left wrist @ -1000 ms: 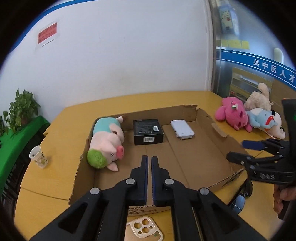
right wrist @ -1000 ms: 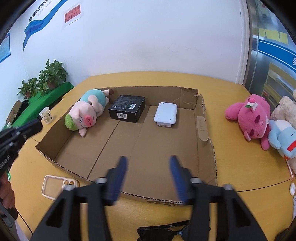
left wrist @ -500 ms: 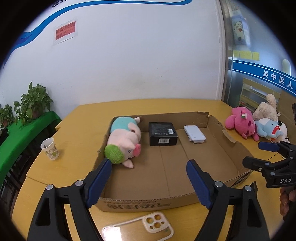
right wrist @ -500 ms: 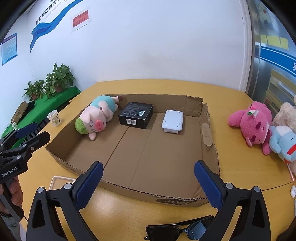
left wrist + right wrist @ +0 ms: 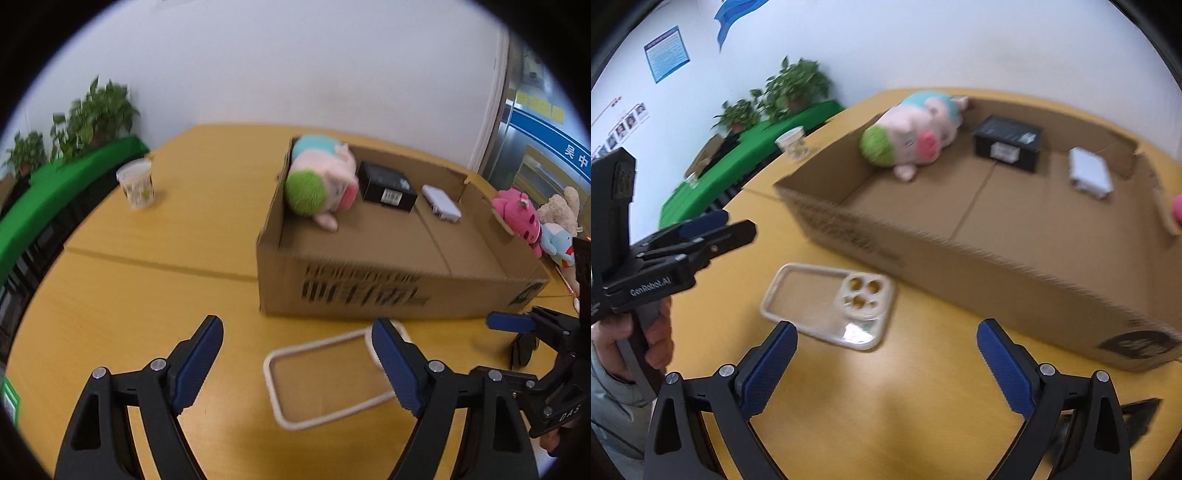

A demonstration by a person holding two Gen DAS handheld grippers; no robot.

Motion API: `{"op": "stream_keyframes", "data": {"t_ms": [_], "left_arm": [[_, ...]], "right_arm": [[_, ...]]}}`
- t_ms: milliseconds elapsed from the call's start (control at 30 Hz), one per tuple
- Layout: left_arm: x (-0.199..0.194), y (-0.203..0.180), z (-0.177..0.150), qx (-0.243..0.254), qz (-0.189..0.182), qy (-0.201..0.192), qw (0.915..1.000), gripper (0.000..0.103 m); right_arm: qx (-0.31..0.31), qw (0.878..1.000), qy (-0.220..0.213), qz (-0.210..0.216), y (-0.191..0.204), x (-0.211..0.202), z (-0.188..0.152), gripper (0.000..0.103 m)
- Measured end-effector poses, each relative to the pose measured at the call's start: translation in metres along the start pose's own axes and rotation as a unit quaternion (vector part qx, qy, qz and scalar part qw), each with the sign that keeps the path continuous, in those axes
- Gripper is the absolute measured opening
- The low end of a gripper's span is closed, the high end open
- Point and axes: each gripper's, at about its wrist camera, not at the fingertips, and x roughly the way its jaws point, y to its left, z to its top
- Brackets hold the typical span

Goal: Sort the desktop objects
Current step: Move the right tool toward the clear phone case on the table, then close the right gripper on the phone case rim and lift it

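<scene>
1. Nearest the desk's (image 5: 110, 295) front edge: left gripper (image 5: 295, 362) with jaws wide apart, nothing between the pads; it hangs over the clear phone case (image 5: 328, 380), not touching it.
2. Right gripper (image 5: 886, 362) also spread wide and empty, pointing down at the bare desk just short of the case.
3. Phone case lies flat, camera cutout toward the cardboard box (image 5: 960, 258), just in front of the box's near wall, apart from it.
4. Sunglasses (image 5: 1137, 410) sit by the front edge, partly hidden behind the right gripper's finger.
5. Inside the box, along its far wall: plush pig (image 5: 912, 133) in the left corner, black carton (image 5: 1008, 142) beside it, white device (image 5: 1089, 173) further right.
6. Paper cup (image 5: 136, 182) stands near the desk's left edge, well clear of the box.
7. Plush toys (image 5: 524, 218) are bunched at the far right edge.
</scene>
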Motion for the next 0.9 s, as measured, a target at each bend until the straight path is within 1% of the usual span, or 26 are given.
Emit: {"op": "stream_keyframes", "data": {"t_ms": [33,100,133,200,267,300,333,367,433,500,567,667,800,900], "left_arm": [[0.006,0.004,-0.006,-0.007,-0.010,0.018,0.9998,0.082],[0.017,0.011,-0.014,-0.023,-0.037,0.048,0.9979,0.082],[0.026,0.014,-0.018,-0.035,-0.054,0.066,0.9957,0.082],[0.042,0.015,-0.024,-0.051,-0.074,0.101,0.9908,0.082],[0.053,0.012,-0.028,-0.057,-0.101,0.115,0.9865,0.082],[0.058,0.011,-0.029,-0.060,-0.106,0.119,0.9853,0.080],[0.058,0.009,-0.029,-0.056,-0.106,0.111,0.9866,0.080],[0.058,0.008,-0.029,-0.056,-0.111,0.110,0.9862,0.079],[0.058,0.007,-0.029,-0.056,-0.118,0.115,0.9846,0.079],[0.056,0.004,-0.028,-0.060,-0.130,0.115,0.9830,0.079],[0.051,-0.001,-0.025,-0.056,-0.141,0.104,0.9830,0.079],[0.035,-0.014,-0.019,-0.039,-0.154,0.075,0.9845,0.079],[0.009,-0.032,-0.013,-0.005,-0.185,0.030,0.9823,0.079],[0.001,-0.042,-0.015,0.021,-0.199,0.022,0.9795,0.079]], "right_arm": [[-0.002,1.000,0.009,0.011,0.004,0.010,-0.001,0.098],[-0.006,0.999,0.026,0.018,0.007,0.025,-0.003,0.098],[-0.008,0.999,0.035,0.024,0.009,0.034,-0.004,0.098],[-0.008,0.998,0.045,0.037,0.011,0.046,-0.003,0.098],[-0.007,0.997,0.049,0.053,0.012,0.058,0.000,0.098],[-0.008,0.997,0.050,0.056,0.013,0.064,0.001,0.098],[-0.008,0.997,0.053,0.061,0.014,0.070,0.001,0.098],[-0.006,0.997,0.057,0.060,0.013,0.074,0.001,0.097],[-0.008,0.997,0.051,0.059,0.013,0.075,-0.003,0.095],[-0.002,0.996,0.048,0.071,0.010,0.073,-0.006,0.092],[-0.001,0.997,0.039,0.070,0.008,0.064,-0.011,0.093],[0.000,0.998,0.008,0.064,0.005,0.043,-0.020,0.093],[0.013,0.997,-0.048,0.059,-0.003,0.004,-0.030,0.093],[0.007,0.996,-0.070,0.055,-0.004,-0.018,-0.041,0.093]]}}
